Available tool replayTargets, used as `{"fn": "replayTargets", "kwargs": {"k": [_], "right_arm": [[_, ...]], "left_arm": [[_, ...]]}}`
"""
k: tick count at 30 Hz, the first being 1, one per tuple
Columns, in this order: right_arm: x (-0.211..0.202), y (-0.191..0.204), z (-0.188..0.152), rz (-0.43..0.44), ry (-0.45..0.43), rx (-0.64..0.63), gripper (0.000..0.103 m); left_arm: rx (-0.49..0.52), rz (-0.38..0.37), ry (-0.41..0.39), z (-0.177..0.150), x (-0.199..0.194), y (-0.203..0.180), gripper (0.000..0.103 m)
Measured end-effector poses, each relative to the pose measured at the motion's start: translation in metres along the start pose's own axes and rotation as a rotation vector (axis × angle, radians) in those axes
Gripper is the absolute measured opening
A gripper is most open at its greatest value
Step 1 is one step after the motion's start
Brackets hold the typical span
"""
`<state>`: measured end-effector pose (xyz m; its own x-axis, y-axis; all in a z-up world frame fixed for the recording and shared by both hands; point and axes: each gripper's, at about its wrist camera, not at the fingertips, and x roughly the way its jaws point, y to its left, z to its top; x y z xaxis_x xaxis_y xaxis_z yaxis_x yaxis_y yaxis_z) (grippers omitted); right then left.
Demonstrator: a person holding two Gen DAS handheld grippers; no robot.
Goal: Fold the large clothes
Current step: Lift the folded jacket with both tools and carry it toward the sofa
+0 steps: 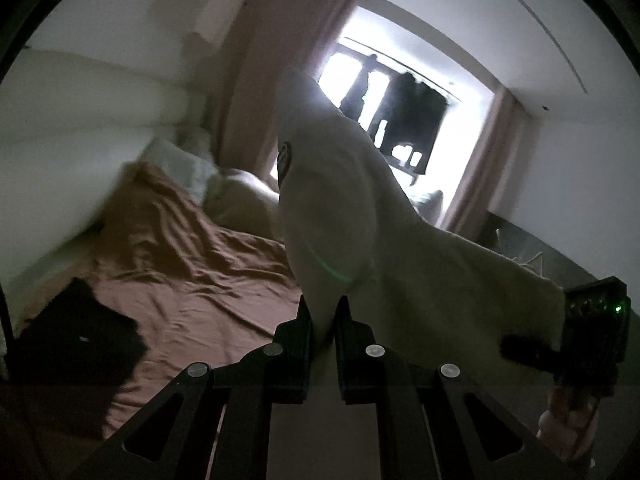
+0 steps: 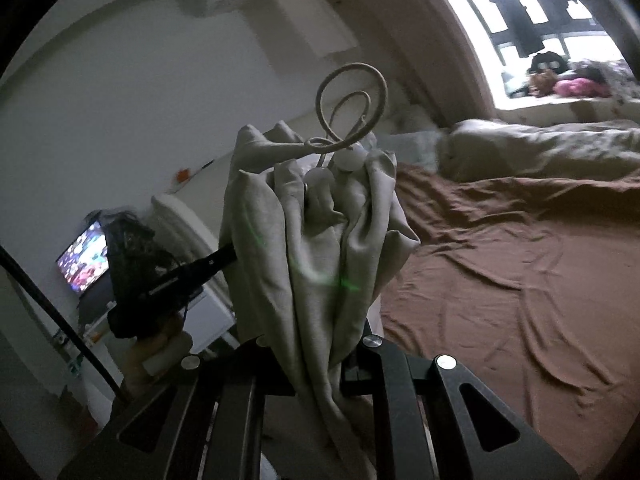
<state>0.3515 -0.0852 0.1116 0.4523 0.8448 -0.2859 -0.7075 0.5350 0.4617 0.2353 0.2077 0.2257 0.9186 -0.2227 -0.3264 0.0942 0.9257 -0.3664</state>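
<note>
A pale cream garment (image 1: 340, 208) with a drawstring hangs in the air between both grippers, above a bed with a brown sheet (image 1: 192, 280). My left gripper (image 1: 323, 320) is shut on an edge of the garment, which rises ahead and stretches right toward the right gripper (image 1: 524, 356). In the right wrist view my right gripper (image 2: 316, 344) is shut on a bunched part of the garment (image 2: 312, 232), with its looped drawstring (image 2: 352, 104) and two white cord ends on top. The left gripper (image 2: 228, 258) shows at its left, clamped on the cloth.
A dark garment (image 1: 72, 340) lies on the bed's near left. Pillows and a beige duvet (image 2: 540, 152) sit by the headboard. A bright window with curtains (image 1: 400, 112) is behind. A lit screen (image 2: 84, 256) and white furniture stand at the left.
</note>
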Motion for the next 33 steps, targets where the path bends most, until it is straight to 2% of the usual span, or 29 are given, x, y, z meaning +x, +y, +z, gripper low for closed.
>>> {"fn": "replayTargets", "kwargs": {"k": [9, 18, 25, 33], "right_arm": [[0.140, 0.012, 0.016, 0.145, 0.062, -0.004, 0.009], [0.266, 0.049, 0.026, 0.248, 0.143, -0.021, 0.009], [0.351, 0.076, 0.022, 0.330, 0.202, 0.002, 0.009], [0.421, 0.094, 0.010, 0.385, 0.289, 0.045, 0.009]], "left_arm": [[0.038, 0.138, -0.050, 0.025, -0.031, 0.112, 0.010], [-0.012, 0.321, -0.110, 0.042, -0.058, 0.222, 0.009], [-0.022, 0.462, -0.135, 0.053, -0.075, 0.276, 0.009], [-0.022, 0.561, -0.109, 0.052, -0.068, 0.325, 0.009]]}}
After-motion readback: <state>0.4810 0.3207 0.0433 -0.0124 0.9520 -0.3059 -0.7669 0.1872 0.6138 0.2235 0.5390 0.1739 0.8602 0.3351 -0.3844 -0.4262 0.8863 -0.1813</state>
